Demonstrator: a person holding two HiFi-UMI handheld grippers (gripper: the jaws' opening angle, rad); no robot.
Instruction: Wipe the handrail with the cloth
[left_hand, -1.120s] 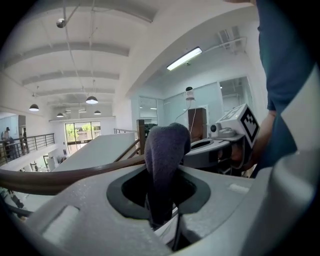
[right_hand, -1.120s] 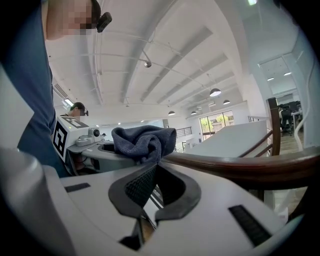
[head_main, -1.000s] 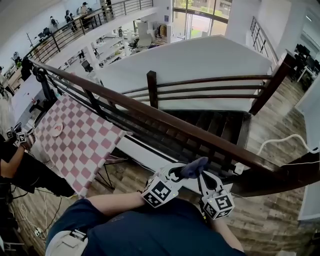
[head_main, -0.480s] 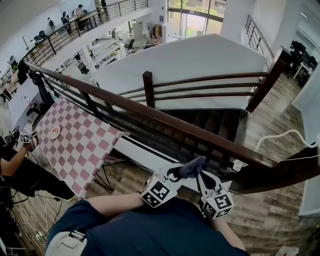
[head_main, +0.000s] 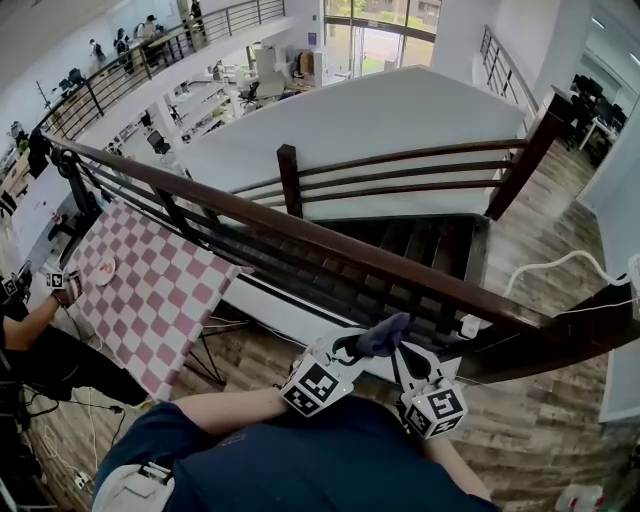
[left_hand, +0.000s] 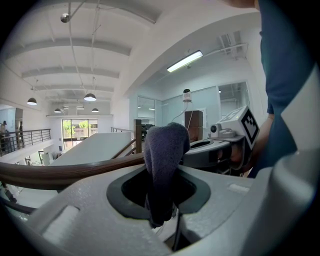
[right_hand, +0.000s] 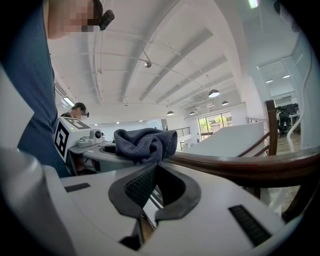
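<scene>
My left fingers (left_hand: 100, 215) clamp the cloth (left_hand: 162, 155) | right fingers (right_hand: 136, 187) nip its edge | risk: shallow nip could slip, cloth drops off handrail (right_hand: 240, 169)

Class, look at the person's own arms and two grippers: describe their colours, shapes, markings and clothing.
Both the left gripper and the right gripper have light grey moulded bodies with dark, textured pads lining the jaws. Each carries a white cube printed with black square markers, and a small camera. The person wears a dark blue short-sleeved shirt.
</scene>
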